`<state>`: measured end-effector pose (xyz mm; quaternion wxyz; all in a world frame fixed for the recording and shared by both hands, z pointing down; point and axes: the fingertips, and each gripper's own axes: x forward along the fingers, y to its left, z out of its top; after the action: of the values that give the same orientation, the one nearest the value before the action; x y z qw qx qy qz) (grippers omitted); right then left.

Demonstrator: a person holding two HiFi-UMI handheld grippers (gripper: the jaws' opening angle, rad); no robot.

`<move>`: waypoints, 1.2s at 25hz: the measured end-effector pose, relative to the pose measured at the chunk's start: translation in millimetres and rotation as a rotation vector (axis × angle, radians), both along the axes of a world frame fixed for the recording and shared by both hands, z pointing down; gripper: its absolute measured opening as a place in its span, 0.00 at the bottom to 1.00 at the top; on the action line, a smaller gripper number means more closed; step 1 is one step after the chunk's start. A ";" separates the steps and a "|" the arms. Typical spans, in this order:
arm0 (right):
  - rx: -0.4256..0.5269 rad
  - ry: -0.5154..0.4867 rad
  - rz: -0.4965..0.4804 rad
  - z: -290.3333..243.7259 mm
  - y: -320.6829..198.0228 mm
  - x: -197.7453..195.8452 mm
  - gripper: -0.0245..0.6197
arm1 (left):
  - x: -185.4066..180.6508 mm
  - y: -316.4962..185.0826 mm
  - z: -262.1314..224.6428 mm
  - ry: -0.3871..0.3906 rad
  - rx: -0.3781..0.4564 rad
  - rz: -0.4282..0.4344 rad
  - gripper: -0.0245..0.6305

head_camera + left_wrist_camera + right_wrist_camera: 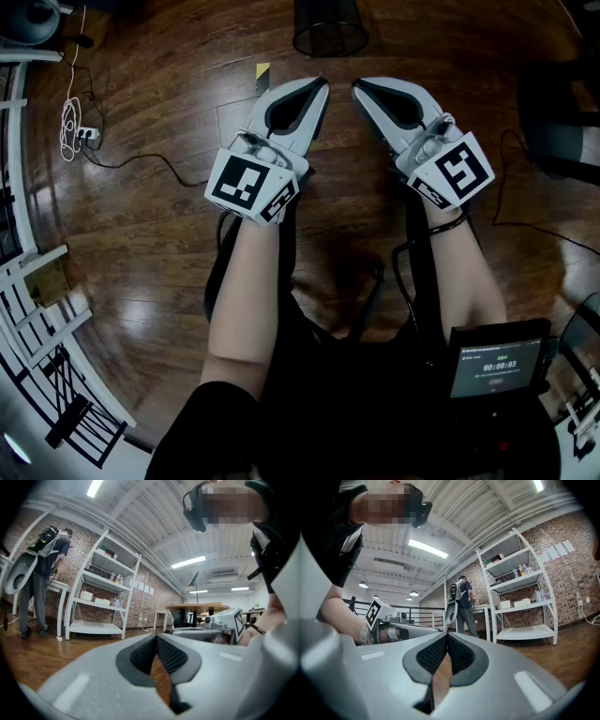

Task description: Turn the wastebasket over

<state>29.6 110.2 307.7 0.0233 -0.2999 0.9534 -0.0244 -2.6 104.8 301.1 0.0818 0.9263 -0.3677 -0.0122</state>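
Observation:
A black wire-mesh wastebasket (330, 26) stands on the wooden floor at the top middle of the head view, partly cut off by the frame's edge. My left gripper (319, 86) and right gripper (359, 86) are held side by side, level, a short way in front of it and apart from it. In both, the jaws are shut with nothing between them. In the left gripper view the dark ribbed pads (143, 656) meet at the tip. In the right gripper view the pads (461, 656) also meet. Neither gripper view shows the basket.
A cable and power strip (75, 131) lie on the floor at left, beside white railings (33, 281). A dark chair base (562, 122) stands at right. A small screen device (497, 361) hangs at my waist. White shelving (103, 597), tables (206, 609) and a standing person (47, 564) are farther off.

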 end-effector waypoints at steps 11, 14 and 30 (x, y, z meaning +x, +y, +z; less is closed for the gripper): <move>0.012 0.010 -0.009 -19.1 -35.5 -11.7 0.05 | -10.2 -33.8 -16.2 -0.009 0.029 0.011 0.04; 0.007 0.004 -0.009 -18.7 -56.7 -3.5 0.05 | -2.2 -53.7 -18.1 -0.007 0.023 0.009 0.04; -0.015 0.003 -0.015 -17.1 -124.3 -8.2 0.05 | -8.8 -122.8 -24.1 0.017 0.043 0.022 0.04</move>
<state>21.4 -14.1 290.5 0.0193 -0.2931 0.9554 -0.0312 -11.4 -18.0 277.0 0.0650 0.9317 -0.3563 -0.0269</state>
